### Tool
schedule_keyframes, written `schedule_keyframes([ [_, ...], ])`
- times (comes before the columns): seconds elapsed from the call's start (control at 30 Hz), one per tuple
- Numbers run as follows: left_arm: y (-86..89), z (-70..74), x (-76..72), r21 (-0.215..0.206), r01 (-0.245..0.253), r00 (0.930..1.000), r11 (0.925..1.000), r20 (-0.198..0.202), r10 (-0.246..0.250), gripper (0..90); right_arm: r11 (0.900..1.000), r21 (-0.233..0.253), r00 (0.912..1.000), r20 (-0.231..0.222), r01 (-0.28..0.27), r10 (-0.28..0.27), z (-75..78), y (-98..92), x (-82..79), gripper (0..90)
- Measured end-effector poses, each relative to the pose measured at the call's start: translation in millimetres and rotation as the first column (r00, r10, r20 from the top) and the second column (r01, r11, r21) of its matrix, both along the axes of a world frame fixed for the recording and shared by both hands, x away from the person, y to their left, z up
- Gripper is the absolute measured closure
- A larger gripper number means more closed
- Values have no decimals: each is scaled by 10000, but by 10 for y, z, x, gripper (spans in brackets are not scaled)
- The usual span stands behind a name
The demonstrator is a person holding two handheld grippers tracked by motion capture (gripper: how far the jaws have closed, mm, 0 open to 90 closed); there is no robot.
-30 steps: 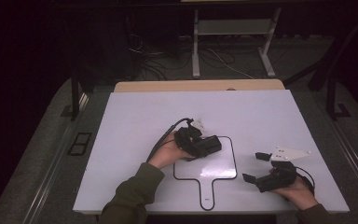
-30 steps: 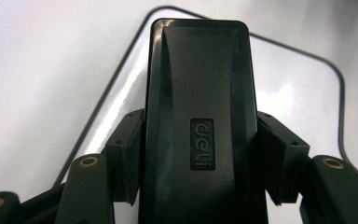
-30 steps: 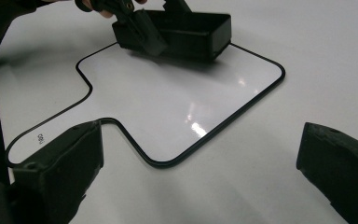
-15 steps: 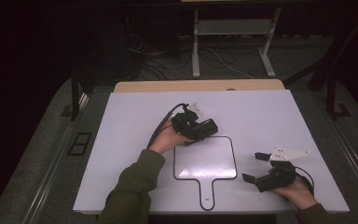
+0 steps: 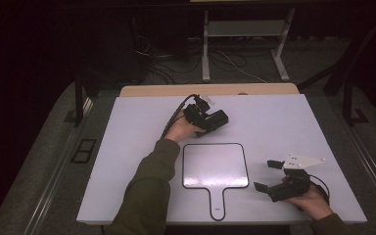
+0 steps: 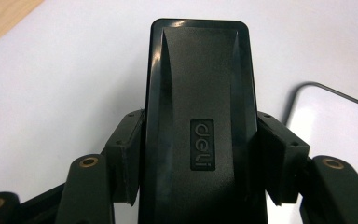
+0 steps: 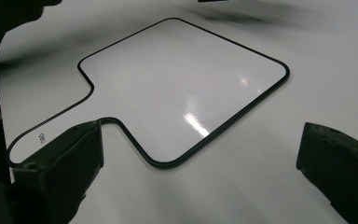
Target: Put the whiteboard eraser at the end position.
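Now left gripper [image 5: 216,119] clamped on black deli-branded block [image 6: 198,126], held just beyond far edge of paddle-shaped whiteboard [image 5: 215,166] on white worktop [image 5: 127,147]; right gripper [image 5: 269,175] spread wide, holding nothing, near whiteboard's right side

Stuff around the white table [image 5: 127,147]

Dark room. Past the table's far edge a strip of pale wood [image 5: 176,90] sticks out, cables [image 5: 225,61] are tangled on the grey floor, and a light metal stand [image 5: 242,29] with two legs stands behind them.
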State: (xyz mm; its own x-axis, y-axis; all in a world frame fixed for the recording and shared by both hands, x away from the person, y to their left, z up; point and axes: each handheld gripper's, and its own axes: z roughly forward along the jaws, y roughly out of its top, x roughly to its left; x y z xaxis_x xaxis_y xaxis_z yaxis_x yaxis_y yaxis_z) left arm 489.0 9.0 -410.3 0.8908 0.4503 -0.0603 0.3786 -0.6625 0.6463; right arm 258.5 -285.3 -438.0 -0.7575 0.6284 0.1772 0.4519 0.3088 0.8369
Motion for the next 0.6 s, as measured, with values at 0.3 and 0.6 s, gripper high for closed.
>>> schedule_keyframes([
  [0.3,-106,-140,228,447,-372,9993,9983,-47,374,393,10000,53,10000,-10,-1,1,1,3,-2,0],
  [0.6,-118,-280,303,834,-663,9976,9943,-131,676,392,10000,93,10000,-4,20,-20,10,-7,-11,0],
])
